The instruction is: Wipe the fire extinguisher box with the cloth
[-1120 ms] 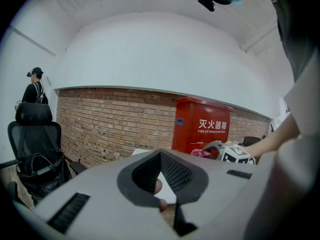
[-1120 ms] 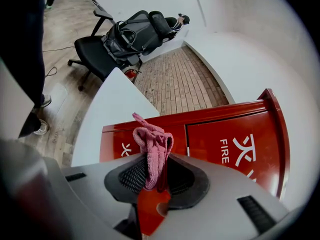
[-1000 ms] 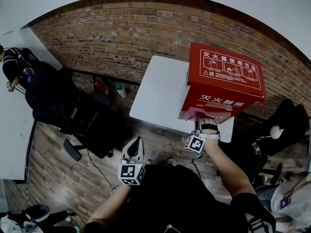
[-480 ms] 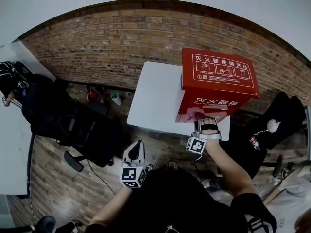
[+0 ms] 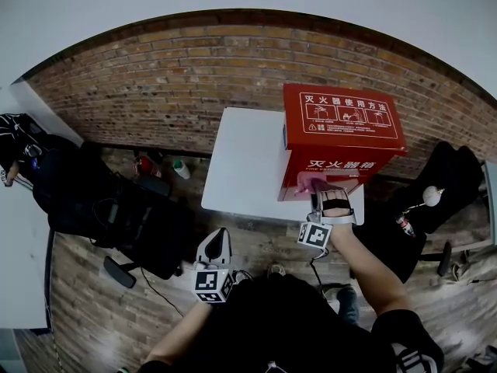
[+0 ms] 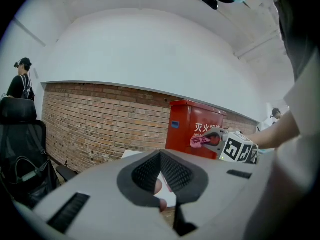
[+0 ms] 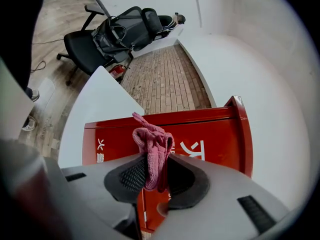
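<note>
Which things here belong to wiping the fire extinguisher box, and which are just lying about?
In the job:
red metal fire extinguisher box
pink knitted cloth, clamped in the right gripper

Lying about:
white rectangular table
black office chair
small white bottle on the floor

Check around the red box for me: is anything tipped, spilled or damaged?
Nothing stands out. The fire extinguisher box stands upright on the white table, with no dents or spills that I can see. The right gripper pinches the pink cloth at the box's front. The left gripper hangs shut and empty.
</note>
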A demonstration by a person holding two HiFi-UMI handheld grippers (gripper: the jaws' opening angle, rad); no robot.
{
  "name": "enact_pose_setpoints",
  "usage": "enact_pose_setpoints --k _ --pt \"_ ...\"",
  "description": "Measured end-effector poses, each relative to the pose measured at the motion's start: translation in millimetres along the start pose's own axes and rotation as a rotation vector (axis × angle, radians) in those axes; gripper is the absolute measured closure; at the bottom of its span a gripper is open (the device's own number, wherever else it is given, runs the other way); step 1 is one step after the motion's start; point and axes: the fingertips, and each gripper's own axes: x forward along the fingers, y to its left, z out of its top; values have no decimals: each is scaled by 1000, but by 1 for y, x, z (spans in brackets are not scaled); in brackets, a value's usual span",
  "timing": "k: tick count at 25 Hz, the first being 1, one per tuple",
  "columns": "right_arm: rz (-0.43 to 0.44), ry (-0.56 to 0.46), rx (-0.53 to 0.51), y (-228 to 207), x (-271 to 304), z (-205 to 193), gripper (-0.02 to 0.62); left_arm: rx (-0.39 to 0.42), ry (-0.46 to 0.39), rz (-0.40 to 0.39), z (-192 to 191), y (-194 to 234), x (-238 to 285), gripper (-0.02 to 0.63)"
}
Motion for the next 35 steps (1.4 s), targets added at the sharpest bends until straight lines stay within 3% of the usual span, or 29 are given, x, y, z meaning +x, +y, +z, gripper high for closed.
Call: enact_pose_setpoints --k 35 --pt "-255 52 -21 -120 -34 12 492 -11 17 -116 -1 34 -16 572"
